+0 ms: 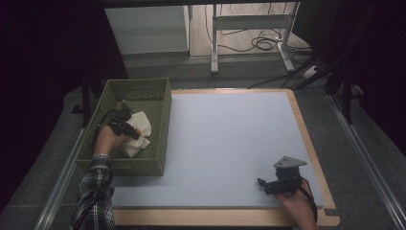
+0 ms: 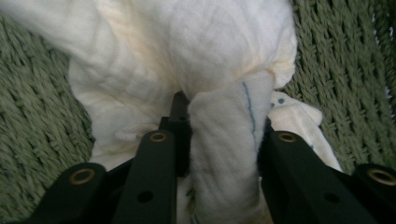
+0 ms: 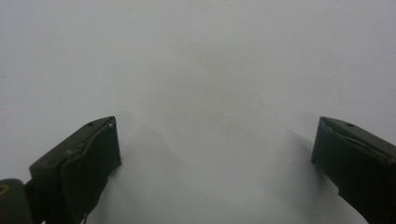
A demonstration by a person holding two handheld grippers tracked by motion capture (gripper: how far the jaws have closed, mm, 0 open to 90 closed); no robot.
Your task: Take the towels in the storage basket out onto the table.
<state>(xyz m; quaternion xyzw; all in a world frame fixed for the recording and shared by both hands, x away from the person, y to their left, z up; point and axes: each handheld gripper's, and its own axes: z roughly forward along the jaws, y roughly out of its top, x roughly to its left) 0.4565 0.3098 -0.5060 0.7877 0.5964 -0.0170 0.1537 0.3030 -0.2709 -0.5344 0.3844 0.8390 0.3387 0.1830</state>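
Left hand-held gripper (image 2: 219, 140): down in the green basket (image 1: 158, 143), clamped on a fold of the white cloth (image 2: 187, 60)
Cloth: bunched inside the basket at the counter's (image 1: 230, 143) left edge
Right hand-held gripper (image 3: 215, 154): jaws wide apart, nothing between them, low over bare counter

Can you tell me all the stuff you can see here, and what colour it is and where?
basket: one, green woven, at the table's left edge.
cloth: one white crumpled bundle, inside the basket.
table: one, pale grey top with a wooden rim, in the middle.
metal frame: one, light grey, on the floor beyond the table.
cables: several, black, on the floor by that frame.
left hand-held gripper: one, black, in the basket, jaws pinching a fold of the cloth.
right hand-held gripper: one, black, jaws wide open over bare table, near right.
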